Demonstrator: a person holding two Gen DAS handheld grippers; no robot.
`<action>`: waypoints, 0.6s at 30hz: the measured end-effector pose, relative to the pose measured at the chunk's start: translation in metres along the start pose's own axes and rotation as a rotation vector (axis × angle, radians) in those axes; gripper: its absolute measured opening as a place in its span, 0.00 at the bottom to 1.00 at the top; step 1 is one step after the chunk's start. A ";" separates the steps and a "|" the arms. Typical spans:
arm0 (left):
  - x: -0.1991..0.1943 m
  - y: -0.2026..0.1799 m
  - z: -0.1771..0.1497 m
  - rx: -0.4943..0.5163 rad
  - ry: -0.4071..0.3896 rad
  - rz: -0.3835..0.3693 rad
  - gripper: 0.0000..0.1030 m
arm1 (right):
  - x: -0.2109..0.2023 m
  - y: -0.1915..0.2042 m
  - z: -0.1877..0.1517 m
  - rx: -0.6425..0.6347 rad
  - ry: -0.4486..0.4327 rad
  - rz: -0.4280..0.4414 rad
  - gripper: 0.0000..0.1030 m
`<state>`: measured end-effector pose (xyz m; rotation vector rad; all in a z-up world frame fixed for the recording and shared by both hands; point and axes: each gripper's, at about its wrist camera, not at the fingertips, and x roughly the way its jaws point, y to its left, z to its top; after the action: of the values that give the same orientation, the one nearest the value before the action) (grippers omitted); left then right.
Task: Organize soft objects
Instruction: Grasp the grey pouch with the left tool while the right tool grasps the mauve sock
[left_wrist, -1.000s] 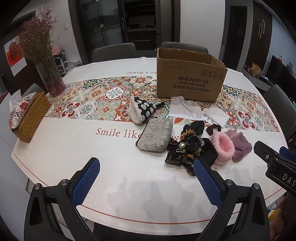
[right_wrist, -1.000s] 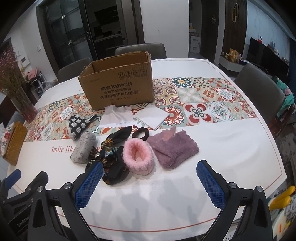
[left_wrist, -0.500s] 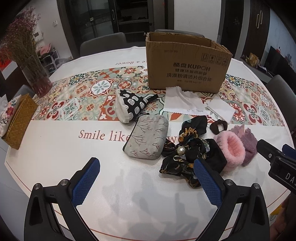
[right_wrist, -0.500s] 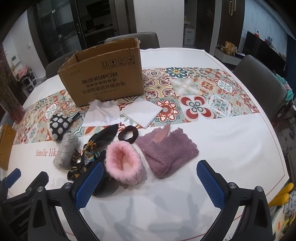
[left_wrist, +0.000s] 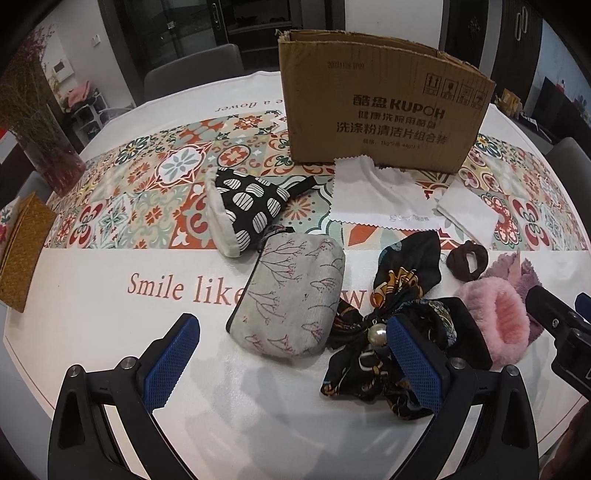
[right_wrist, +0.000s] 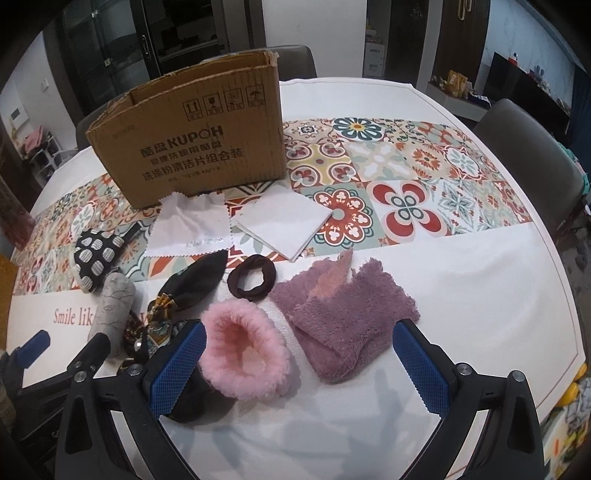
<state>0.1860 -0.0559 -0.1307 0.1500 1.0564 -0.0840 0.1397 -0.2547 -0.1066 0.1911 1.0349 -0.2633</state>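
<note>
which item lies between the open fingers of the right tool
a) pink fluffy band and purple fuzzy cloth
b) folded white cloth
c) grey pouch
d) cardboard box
a: in the right wrist view the pink fluffy band and purple fuzzy cloth lie on the table between the spread blue pads of the right tool.

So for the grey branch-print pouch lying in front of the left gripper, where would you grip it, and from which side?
Probably across its short width near the middle, coming from the near edge with the open left gripper. The grey pouch lies flat with its long axis running away from the camera and its zip end far. Bare table lies to its left, but the black patterned scarf crowds its right edge.
</note>
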 end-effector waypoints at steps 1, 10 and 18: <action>0.003 -0.001 0.001 0.003 -0.001 0.001 1.00 | 0.003 0.000 0.001 0.002 0.006 -0.003 0.99; 0.035 -0.013 0.013 0.035 0.043 0.001 0.97 | 0.037 -0.012 0.011 0.045 0.052 -0.044 0.99; 0.061 -0.012 0.022 0.014 0.102 -0.002 0.93 | 0.064 -0.014 0.021 0.070 0.076 -0.111 0.99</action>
<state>0.2329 -0.0707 -0.1740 0.1677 1.1582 -0.0863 0.1836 -0.2821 -0.1515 0.2084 1.1140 -0.3957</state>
